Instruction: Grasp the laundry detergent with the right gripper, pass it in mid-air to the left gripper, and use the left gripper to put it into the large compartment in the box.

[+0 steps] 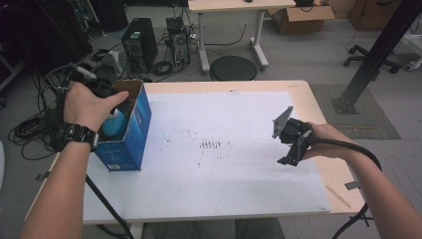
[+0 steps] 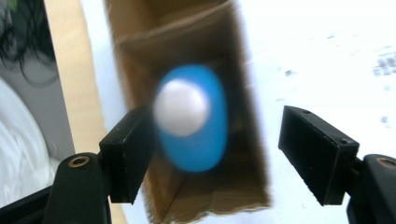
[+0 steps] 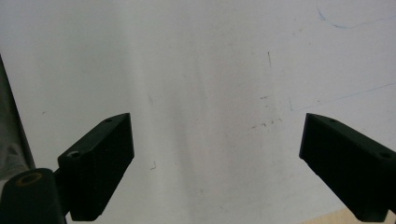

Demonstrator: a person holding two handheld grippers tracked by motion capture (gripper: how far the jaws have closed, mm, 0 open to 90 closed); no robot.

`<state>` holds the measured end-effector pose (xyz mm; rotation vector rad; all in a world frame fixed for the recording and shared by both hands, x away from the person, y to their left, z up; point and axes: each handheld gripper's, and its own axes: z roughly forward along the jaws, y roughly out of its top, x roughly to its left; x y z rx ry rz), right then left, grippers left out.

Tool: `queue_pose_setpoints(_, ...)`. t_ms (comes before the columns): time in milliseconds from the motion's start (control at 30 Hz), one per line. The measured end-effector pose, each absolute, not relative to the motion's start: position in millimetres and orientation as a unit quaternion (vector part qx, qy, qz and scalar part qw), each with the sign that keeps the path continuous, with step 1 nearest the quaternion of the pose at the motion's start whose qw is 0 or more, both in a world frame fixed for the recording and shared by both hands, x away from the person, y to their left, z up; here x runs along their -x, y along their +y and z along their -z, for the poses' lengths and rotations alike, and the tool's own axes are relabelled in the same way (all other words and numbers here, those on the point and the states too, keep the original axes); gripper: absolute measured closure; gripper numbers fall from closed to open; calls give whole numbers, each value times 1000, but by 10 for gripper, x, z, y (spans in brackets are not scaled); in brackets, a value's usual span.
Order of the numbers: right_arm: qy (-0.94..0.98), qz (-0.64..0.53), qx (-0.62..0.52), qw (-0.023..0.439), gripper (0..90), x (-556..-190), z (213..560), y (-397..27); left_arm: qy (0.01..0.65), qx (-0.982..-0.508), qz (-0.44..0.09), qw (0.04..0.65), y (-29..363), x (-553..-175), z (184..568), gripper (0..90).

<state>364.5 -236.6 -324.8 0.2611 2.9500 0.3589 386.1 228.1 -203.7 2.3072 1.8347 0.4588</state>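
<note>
A blue cardboard box stands open-topped at the table's left edge, and a blue bottle with a white cap sits upright inside it. In the left gripper view I look straight down into the brown inside of the box at the blurred bottle and its cap. My left gripper hovers above the box mouth, open, its pads clear of the bottle. A hand covers most of the left gripper in the high view. My right gripper is held open and empty over the white sheet at the right.
A white sheet with small dark marks covers most of the wooden table. Beyond the far edge are a round black stool, computer towers and cables on the floor. A black cable trails from each gripper.
</note>
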Motion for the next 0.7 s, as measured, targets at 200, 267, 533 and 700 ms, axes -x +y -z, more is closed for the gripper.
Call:
queue_pose_setpoints(200,986,-120,-92,75,98,-3674,3249,-2366,548,-817,-143,110,1853,-3868,2021,244)
queue_pose_setpoints(267,986,-121,-92,73,97,-3680,3250,-2359,531,-828,-135,118,1712,-3874,2074,235)
queue_pose_setpoints(533,986,-120,-88,70,96,-3710,3250,-2294,484,-858,-101,139,1316,-3867,2307,170)
queue_pose_setpoints(700,987,-128,-80,58,82,-3728,3243,-2246,458,-874,-98,132,1153,-3839,2448,135)
